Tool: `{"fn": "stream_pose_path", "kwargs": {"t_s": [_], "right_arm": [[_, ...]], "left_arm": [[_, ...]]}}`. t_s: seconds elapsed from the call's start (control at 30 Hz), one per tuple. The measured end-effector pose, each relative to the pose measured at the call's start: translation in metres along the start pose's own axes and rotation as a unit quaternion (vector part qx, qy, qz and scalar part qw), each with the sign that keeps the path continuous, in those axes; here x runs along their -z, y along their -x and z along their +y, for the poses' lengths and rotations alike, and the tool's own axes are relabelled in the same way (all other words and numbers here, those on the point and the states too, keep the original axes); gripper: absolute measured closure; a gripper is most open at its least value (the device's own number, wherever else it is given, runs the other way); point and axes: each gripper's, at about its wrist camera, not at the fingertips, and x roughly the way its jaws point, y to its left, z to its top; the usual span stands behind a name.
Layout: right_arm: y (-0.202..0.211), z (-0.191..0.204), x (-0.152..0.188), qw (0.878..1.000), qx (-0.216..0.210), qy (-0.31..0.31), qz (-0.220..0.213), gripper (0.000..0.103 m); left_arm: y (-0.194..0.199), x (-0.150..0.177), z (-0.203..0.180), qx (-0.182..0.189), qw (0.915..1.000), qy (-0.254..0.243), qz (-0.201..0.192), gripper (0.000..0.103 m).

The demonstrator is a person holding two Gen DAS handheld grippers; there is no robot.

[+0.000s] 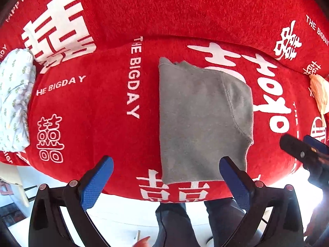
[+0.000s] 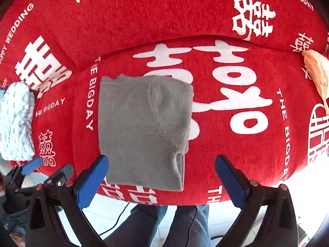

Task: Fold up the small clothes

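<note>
A grey garment (image 1: 203,119) (image 2: 144,131) lies folded into a neat rectangle on the red seat cover (image 1: 92,123) (image 2: 236,160), with a curved seam showing on its top layer. My left gripper (image 1: 166,160) hangs above the garment's near edge, jaws wide and empty. My right gripper (image 2: 162,158) also stands open above that near edge, touching nothing. Each gripper shows in the other's view: the right gripper (image 1: 299,142) at the right edge, the left gripper (image 2: 48,169) at the lower left.
A white garment with a small leaf print (image 1: 14,100) (image 2: 16,121) lies folded at the seat's left end. A peach cloth (image 1: 319,92) (image 2: 316,72) sits at the right end. A person's legs in dark trousers (image 1: 185,222) (image 2: 164,226) stand before the seat on pale floor.
</note>
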Motion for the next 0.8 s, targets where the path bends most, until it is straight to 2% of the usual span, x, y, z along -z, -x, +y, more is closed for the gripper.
{"fn": "stream_pose_path", "kwargs": {"t_s": [0.1, 0.23, 0.47, 0.8], "right_arm": [[0.000, 0.008, 0.001, 0.999, 0.022, 0.019, 0.018, 0.000], [0.003, 0.013, 0.003, 0.999, 0.037, 0.025, 0.022, 0.000], [0.004, 0.015, 0.005, 0.999, 0.041, 0.011, 0.027, 0.000], [0.005, 0.014, 0.002, 0.998, 0.051, 0.006, 0.024, 0.000]], "left_arm": [[0.004, -0.001, 0.001, 0.003, 1.0000, 0.004, 0.001, 0.000], [0.006, 0.000, 0.003, 0.015, 0.9996, 0.017, 0.015, 0.000], [0.014, 0.001, -0.004, -0.008, 0.9999, 0.006, 0.005, 0.000], [0.016, 0.001, -0.001, -0.010, 0.9999, 0.009, 0.006, 0.000]]}}
